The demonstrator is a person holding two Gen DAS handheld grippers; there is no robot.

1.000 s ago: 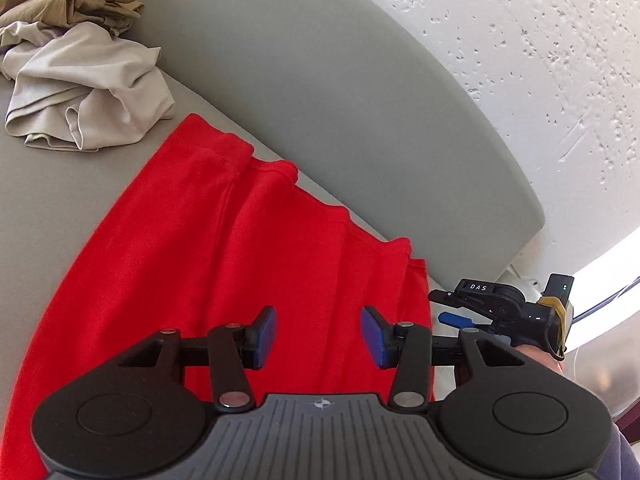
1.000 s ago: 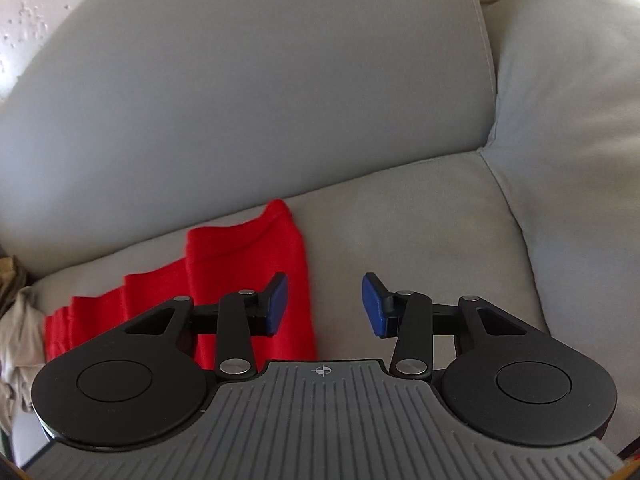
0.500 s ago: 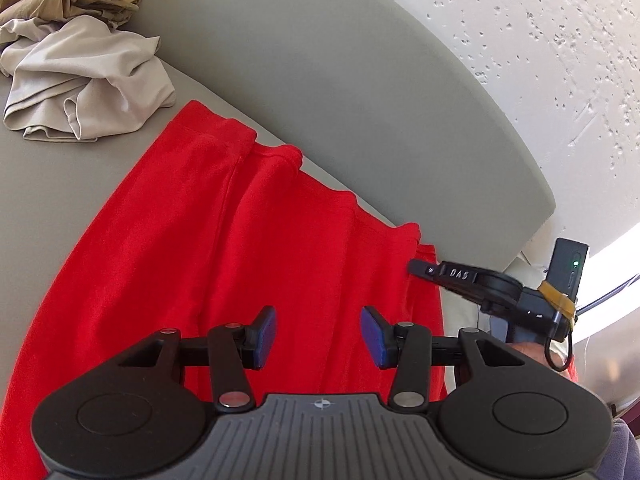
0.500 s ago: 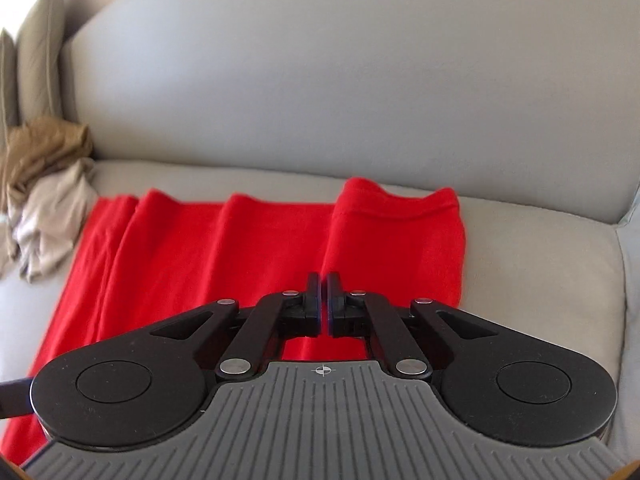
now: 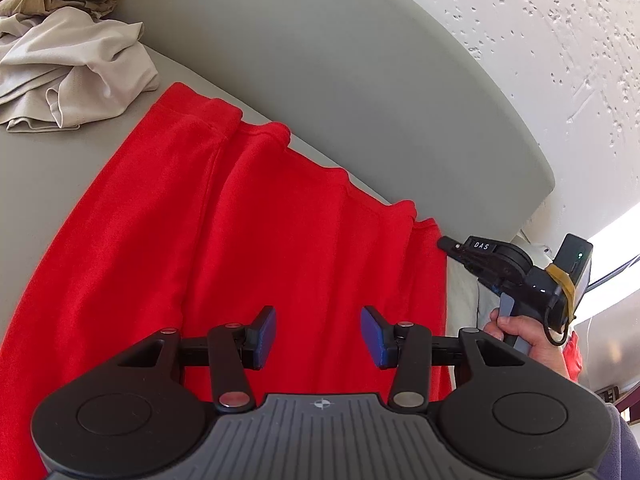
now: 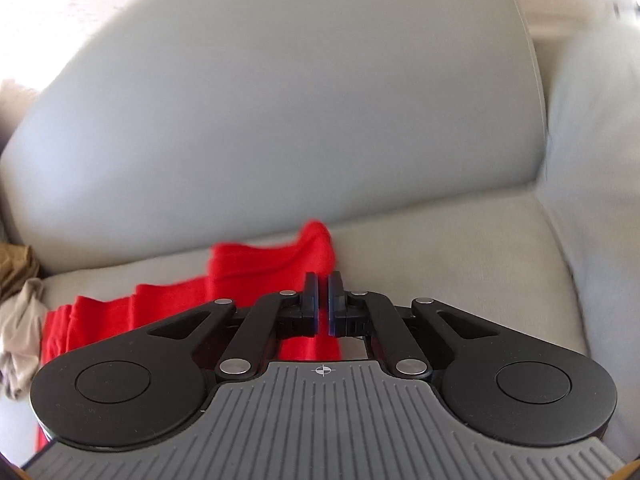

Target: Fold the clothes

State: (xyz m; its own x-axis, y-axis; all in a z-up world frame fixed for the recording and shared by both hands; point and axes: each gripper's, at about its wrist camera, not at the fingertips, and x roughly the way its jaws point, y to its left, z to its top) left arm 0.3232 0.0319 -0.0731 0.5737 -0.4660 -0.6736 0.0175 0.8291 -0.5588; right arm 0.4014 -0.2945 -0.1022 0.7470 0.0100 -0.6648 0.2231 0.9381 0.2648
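We saw the red garment [image 5: 248, 248] spread flat on the grey sofa seat [image 6: 460, 264]. Our left gripper [image 5: 318, 336] hovered above it, jaws apart; our right gripper [image 6: 323, 306] had its jaws together at the cloth's right edge.

Grey sofa [image 5: 320, 92]; white pitted wall [image 5: 540, 40]; bright daylight at right.

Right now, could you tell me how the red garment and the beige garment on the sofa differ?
The red garment lies spread out and mostly flat along the sofa seat, with a few long creases; the beige garment is crumpled in a heap. The red garment covers far more of the seat than the beige garment. Both rest on the seat against the backrest, and neither is folded yet.
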